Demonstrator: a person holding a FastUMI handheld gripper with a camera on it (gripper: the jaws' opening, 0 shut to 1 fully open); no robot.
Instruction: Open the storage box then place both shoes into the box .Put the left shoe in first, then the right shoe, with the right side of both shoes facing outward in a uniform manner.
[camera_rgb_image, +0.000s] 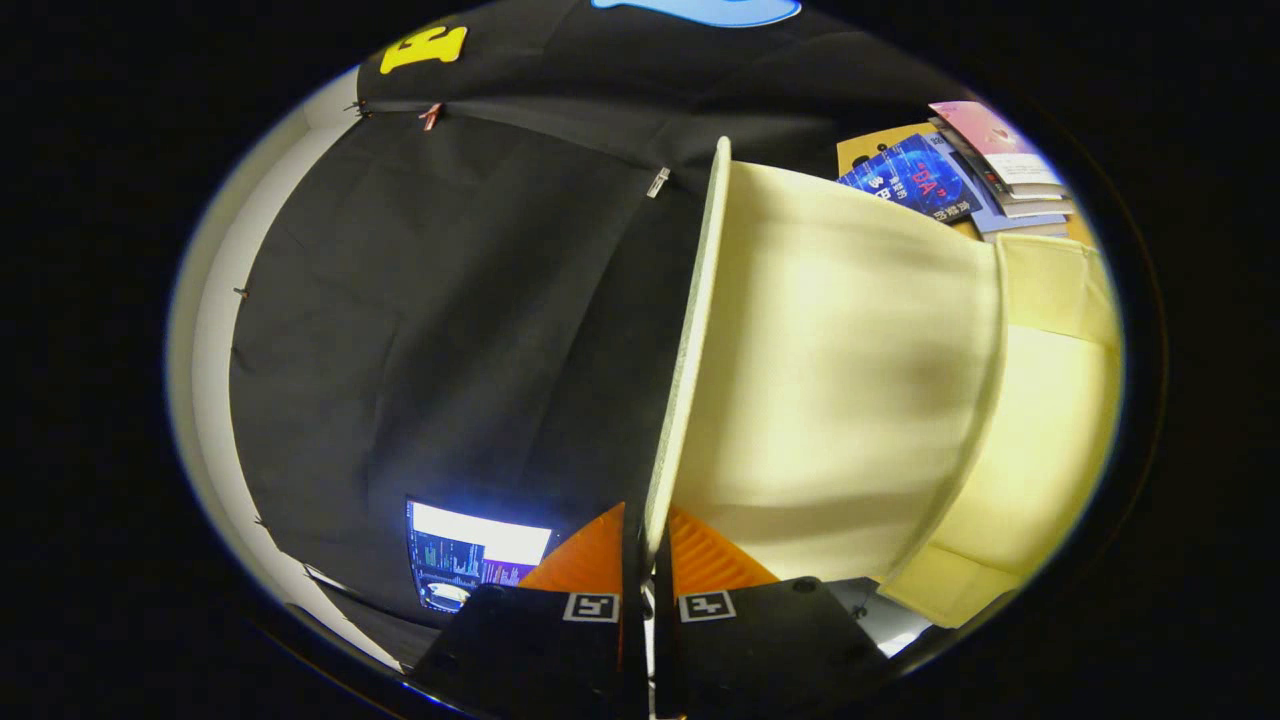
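My gripper (645, 545) is shut on the edge of the storage box lid (690, 330), a thin pale panel that runs away from the fingertips between both fingers. The lid stands swung up, and its cream inner face (840, 380) spreads to the right of the fingers. Beyond that face lies the cream body of the storage box (1050, 430), with a flap at its near corner. The view is rolled to one side.
A stack of books (960, 175) lies on a wooden surface beyond the box. Left of the lid hangs the black cloth wall (430, 320). A lit screen (470, 560) glows just left of the fingers.
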